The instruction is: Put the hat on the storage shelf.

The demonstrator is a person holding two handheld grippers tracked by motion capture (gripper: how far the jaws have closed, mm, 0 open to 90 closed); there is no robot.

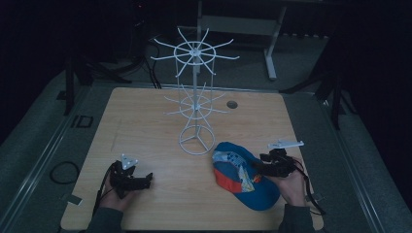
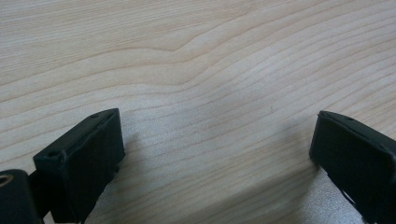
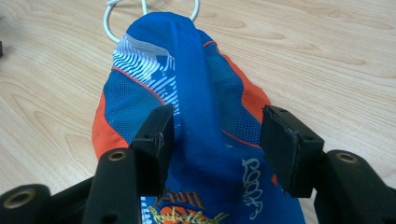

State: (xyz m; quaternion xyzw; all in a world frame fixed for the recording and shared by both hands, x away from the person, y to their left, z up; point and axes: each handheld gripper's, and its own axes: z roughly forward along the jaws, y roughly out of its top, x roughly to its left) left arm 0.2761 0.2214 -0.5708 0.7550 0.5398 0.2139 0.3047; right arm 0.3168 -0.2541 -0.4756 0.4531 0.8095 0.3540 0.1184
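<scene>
A blue fabric cap with orange mesh panels and white stripes (image 1: 245, 177) is seen lying on the light wood-grain table (image 1: 160, 121), near its right front, just right of the round base of a white wire display rack (image 1: 196, 104). Printed lettering on the cap cannot be read. The right tool (image 3: 215, 133) is spread open, its jaws astride a raised fold of the cap. The left tool (image 2: 217, 140) is held open over bare table at the near left, well apart from the cap.

A blue fabric baseball cap (image 1: 245, 180) with orange panels, white stripes and mesh lies crumpled near the wooden table's (image 1: 160, 121) front right corner, crown ridged upward.
</scene>
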